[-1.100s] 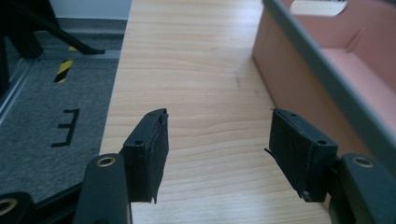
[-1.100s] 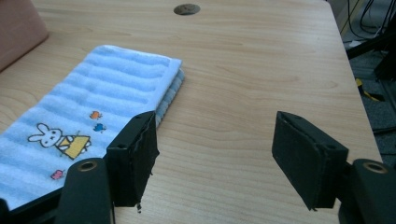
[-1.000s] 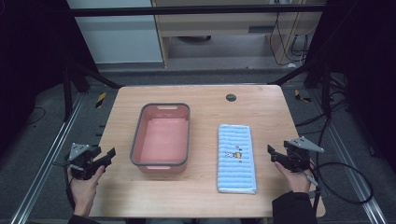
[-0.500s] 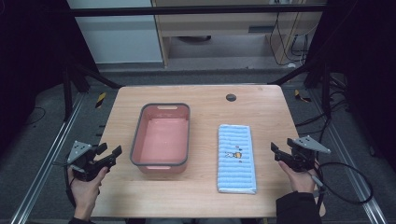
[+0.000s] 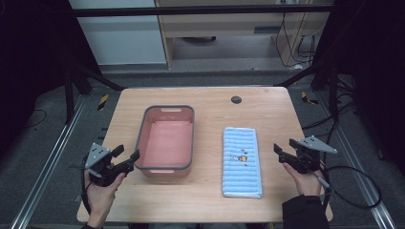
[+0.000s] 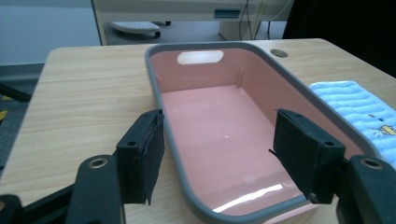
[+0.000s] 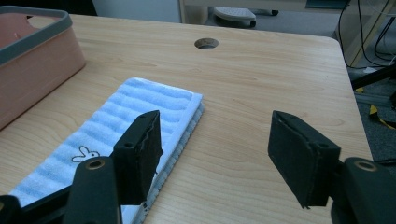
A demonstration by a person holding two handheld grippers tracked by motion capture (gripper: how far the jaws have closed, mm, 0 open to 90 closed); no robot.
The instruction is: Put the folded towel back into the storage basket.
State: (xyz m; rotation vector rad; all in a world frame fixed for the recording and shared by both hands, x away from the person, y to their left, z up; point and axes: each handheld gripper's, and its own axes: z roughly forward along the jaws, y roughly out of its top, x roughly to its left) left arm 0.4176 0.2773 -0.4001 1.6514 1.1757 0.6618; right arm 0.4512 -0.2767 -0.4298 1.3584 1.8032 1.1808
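An empty pink bin with a grey rim stands left of centre on the wooden table. A folded blue striped towel with a small rabbit print lies flat to its right. My left gripper is open, held by a hand at the bin's near left corner. In the left gripper view its wide-apart pads frame the bin's rim, with the towel at the right edge. My right gripper is open and empty, just right of the towel. Its own view shows the towel under its left pad and the bin farther left.
A round cable hole sits near the table's far edge. Bare wood runs between the towel and the right edge. Dark metal frame legs, cables and floor rails surround the table. A cable trails from the right gripper off the table's right side.
My left gripper has moved right, up to the bin's near left corner. The right gripper has barely shifted. Bin and towel have not moved.
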